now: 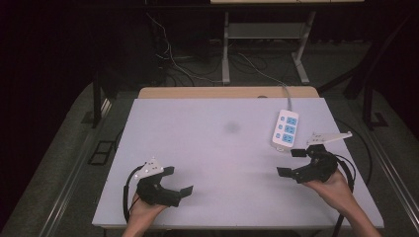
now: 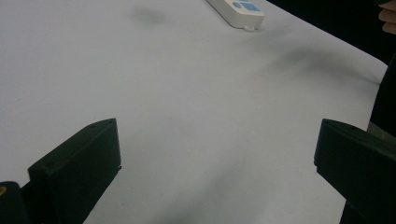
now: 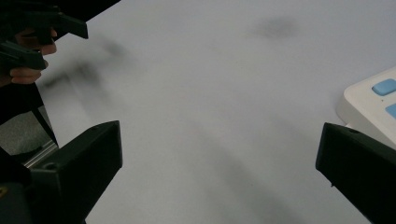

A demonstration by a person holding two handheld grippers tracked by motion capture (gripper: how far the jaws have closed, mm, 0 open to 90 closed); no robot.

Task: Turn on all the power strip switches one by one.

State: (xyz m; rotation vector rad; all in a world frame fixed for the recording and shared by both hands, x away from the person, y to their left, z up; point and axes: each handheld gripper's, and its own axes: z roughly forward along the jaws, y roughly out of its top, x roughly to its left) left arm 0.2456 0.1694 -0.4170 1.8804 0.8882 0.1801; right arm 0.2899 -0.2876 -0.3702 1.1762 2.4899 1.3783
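White table (image 1: 222,148), dark room: power strip (image 1: 285,129) lying far right. Left gripper (image 1: 179,180) and right gripper (image 1: 291,162) resting wide apart, holding nothing; likely readying to reach.

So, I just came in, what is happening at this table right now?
A person sits at a white table with a hand-held gripper in each hand. The left hand-held gripper is at the near left of the table, the right hand-held gripper at the near right. On both, the jaws stand wide apart and hold nothing. The one object on the table is a white power strip with blue sockets, lying just beyond the right hand-held gripper. Neither touches it, so no handling has begun.
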